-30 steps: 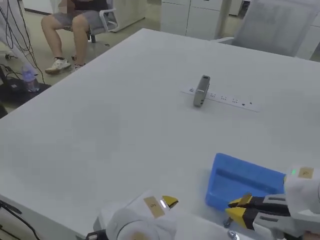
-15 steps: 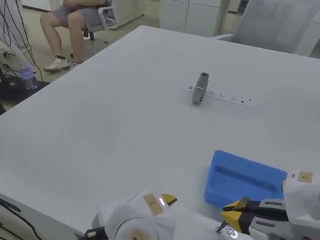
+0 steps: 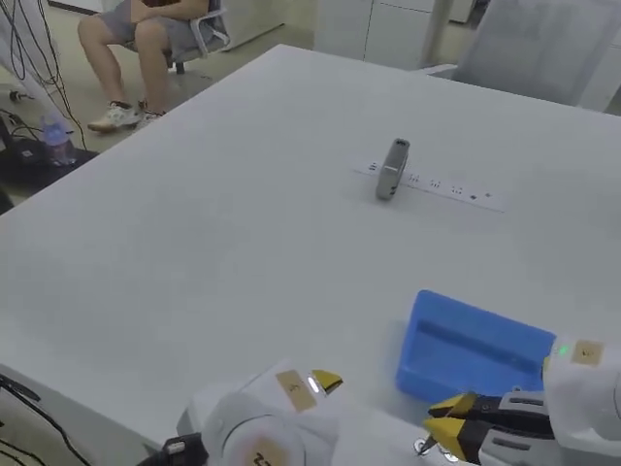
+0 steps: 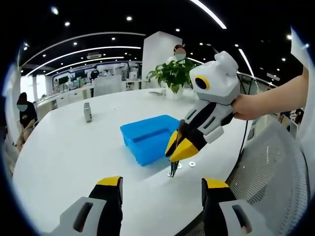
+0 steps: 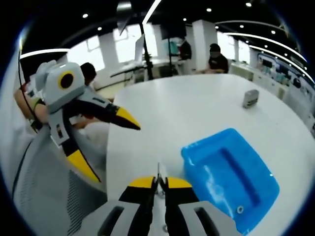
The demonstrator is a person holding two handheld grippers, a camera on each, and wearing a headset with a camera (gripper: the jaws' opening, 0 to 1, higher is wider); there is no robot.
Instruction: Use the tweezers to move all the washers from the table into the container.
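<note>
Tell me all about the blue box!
The blue box is a shallow, open, rectangular tray, plastic by its look, with a sunken middle. It sits flat on the white table, near its edge. One small washer lies inside. The right tool, gripping tweezers, hangs close by its near side.

We have the container [image 3: 475, 349] on the table [image 3: 243, 243], near the front edge, right side. Washers [image 4: 186, 164] lie on the table just in front of it, and a single washer [image 5: 240, 210] lies inside. Tweezers [image 4: 171, 168] sit between the right gripper [image 4: 177, 152] jaws, tips down at the washers. Left gripper [image 4: 162, 184] sits left of it, at the table edge. Power strip [image 3: 446, 187] lies well behind the container, with an adapter [image 3: 391, 169] on its left end. A seated person [image 3: 146, 24] is beyond the far-left corner.
</note>
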